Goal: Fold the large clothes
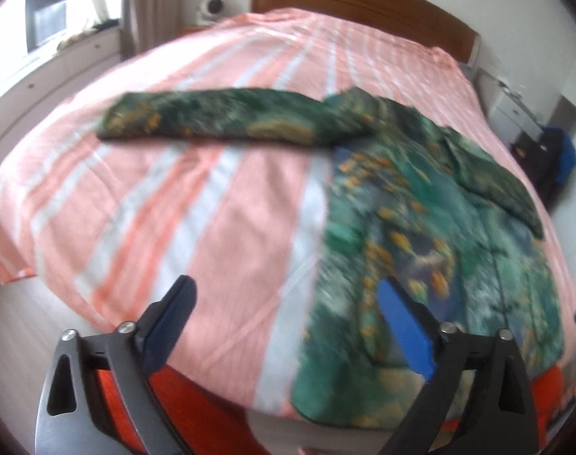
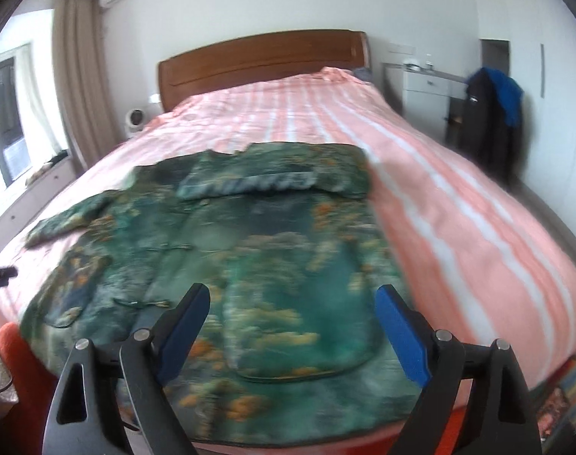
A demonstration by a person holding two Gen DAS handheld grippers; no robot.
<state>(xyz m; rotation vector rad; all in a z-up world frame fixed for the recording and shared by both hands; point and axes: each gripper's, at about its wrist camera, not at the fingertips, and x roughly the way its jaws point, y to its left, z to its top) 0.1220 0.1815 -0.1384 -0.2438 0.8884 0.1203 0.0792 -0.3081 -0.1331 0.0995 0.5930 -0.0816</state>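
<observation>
Green print jacket [image 2: 227, 258] at bed [image 1: 212, 204] foot edge; sleeve [image 1: 219, 119] runs leftward, nearer left gripper [image 1: 284, 326]; both it & right gripper [image 2: 291, 330] spread, empty.

Lying beneath and beyond the jaws: pink striped bedspread [image 2: 458, 197]. Standing far ahead: wooden headboard [image 2: 261, 60]. Hanging ahead right: dark jacket [image 2: 493, 125]. Hanging ahead left: beige curtain [image 2: 79, 76].

My left tool [image 1: 286, 322] and right tool [image 2: 291, 326] share black frames, silver screws and blue finger pads [image 2: 400, 335].
</observation>
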